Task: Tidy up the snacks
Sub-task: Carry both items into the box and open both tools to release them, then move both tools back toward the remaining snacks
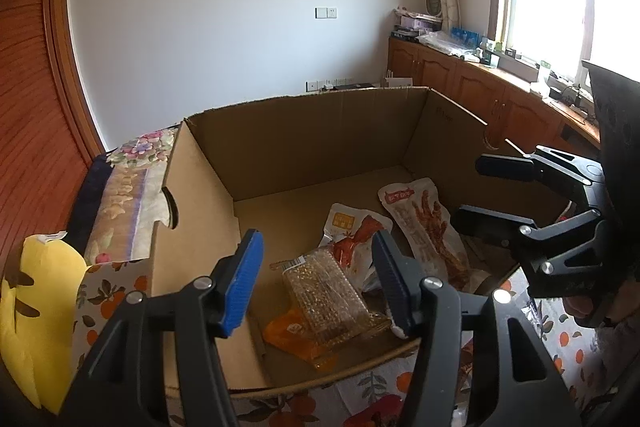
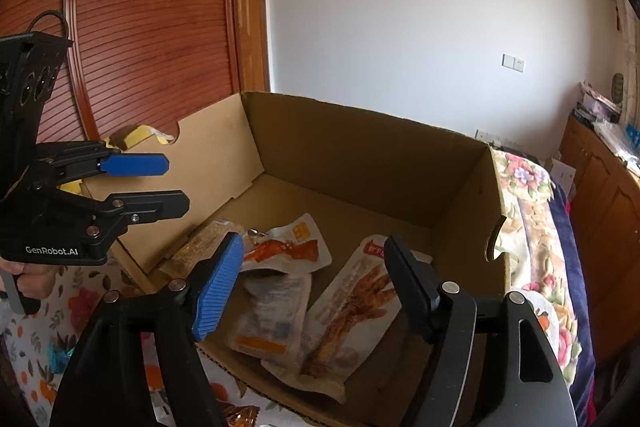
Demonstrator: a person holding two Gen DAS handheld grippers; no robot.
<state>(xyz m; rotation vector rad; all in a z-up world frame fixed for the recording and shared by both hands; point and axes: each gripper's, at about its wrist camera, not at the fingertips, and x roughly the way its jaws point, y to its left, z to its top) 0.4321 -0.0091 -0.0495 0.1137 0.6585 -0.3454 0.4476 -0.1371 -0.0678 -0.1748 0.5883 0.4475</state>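
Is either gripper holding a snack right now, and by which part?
Nothing is held. The left gripper and right gripper are both open above the box.

Left gripper (image 1: 318, 283): black angular frame, silver round screws at the linkage joints, one ribbed blue pad (image 1: 244, 283) and one dark pad inside the jaws. Right gripper (image 2: 316, 291): same build. White "GenRobot.AI" lettering behind the left jaws; black cable loop above.
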